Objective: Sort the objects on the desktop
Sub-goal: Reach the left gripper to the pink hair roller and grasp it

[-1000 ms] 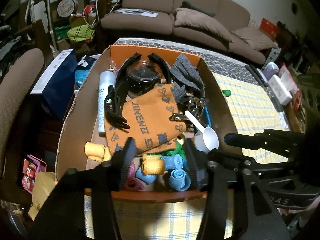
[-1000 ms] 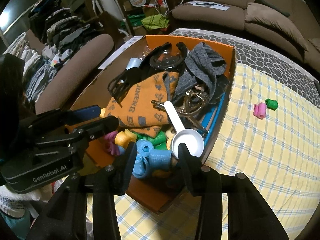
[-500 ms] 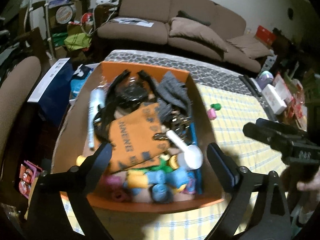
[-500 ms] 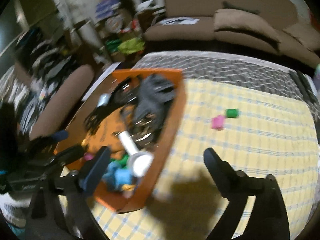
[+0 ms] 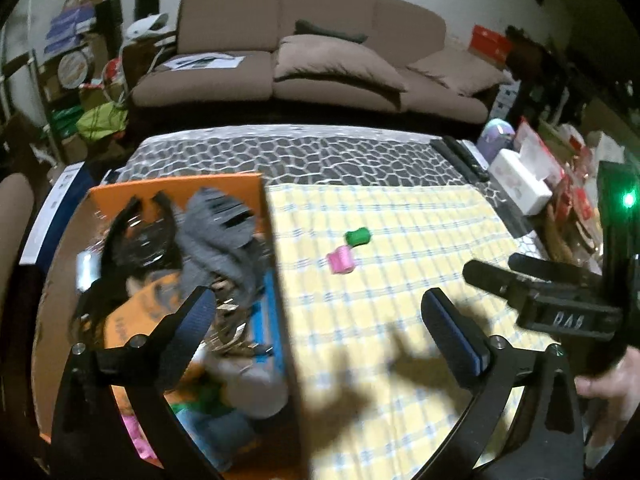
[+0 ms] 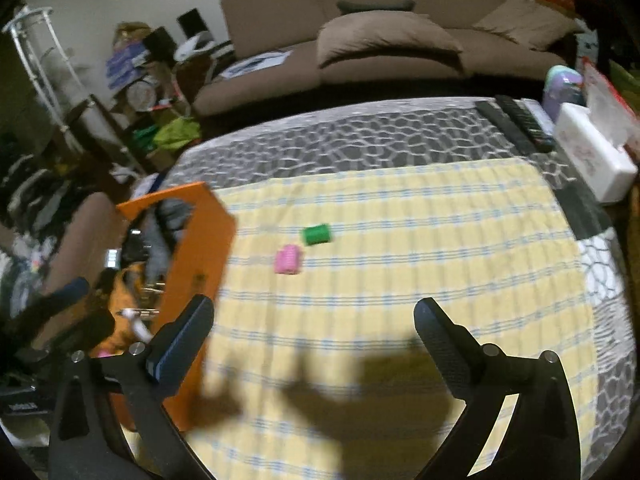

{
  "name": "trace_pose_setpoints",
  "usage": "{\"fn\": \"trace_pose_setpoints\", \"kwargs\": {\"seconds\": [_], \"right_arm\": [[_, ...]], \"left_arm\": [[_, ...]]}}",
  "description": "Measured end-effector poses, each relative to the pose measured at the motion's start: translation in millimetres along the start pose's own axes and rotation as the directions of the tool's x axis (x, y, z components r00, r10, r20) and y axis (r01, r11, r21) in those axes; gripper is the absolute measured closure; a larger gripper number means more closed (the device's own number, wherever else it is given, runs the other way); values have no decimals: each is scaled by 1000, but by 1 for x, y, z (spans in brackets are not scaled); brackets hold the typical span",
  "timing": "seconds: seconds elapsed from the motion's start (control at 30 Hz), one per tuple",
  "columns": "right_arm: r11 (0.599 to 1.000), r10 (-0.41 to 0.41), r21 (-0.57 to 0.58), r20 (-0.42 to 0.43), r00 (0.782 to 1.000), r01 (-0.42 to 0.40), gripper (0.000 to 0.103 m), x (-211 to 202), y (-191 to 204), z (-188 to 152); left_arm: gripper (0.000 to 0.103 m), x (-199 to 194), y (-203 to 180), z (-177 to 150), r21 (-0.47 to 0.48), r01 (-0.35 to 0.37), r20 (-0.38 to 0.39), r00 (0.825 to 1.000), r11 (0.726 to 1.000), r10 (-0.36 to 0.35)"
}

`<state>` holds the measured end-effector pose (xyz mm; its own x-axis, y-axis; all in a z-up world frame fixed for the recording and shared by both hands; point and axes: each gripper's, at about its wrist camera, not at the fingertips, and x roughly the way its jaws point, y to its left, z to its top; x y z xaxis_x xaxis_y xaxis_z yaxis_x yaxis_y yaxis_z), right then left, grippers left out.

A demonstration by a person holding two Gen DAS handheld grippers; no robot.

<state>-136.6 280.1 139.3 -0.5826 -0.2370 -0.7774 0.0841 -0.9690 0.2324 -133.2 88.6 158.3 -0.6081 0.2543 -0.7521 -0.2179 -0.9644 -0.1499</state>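
I see both claws spread wide, their jaws opening and nothing between them. My left gripper [image 5: 320, 316] hangs over the right wall of the orange box [image 5: 272, 280], which is crammed with clutter. My right gripper [image 6: 316, 324] is over the yellow checked cloth [image 6: 440, 248]. Farther out lie a pink spool [image 6: 287, 260] and, just beside it, a green spool [image 6: 317, 235].

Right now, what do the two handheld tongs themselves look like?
Both are black. The left tongs have angular arms with silver screws and blue pads on the fingers. The right tongs match, one finger showing a textured black face. Its body carries white lettering and a green light.
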Motion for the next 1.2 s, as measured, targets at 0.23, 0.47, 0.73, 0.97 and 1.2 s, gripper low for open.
{"fn": "trace_pose_setpoints", "kwargs": {"seconds": [0.23, 0.47, 0.73, 0.97, 1.2], "right_arm": [[995, -87, 50, -12, 996, 87, 1, 5, -42, -3], [989, -95, 110, -18, 995, 97, 1, 2, -81, -3], [982, -104, 152, -48, 993, 110, 1, 10, -107, -7], [986, -98, 131, -46, 994, 103, 1, 17, -105, -2], [990, -91, 105, -12, 996, 91, 1, 23, -92, 14]], "left_arm": [[0, 49, -39, 15, 58, -88, -11, 996, 994, 89], [16, 107, -63, 22, 104, -124, -57, 990, 987, 130], [43, 172, -60, 10, 98, -173, -144, 972, 980, 186], [56, 193, -53, 5, 82, -169, -174, 968, 982, 181], [80, 197, -45, 3, 87, -132, -175, 974, 987, 146]]}}
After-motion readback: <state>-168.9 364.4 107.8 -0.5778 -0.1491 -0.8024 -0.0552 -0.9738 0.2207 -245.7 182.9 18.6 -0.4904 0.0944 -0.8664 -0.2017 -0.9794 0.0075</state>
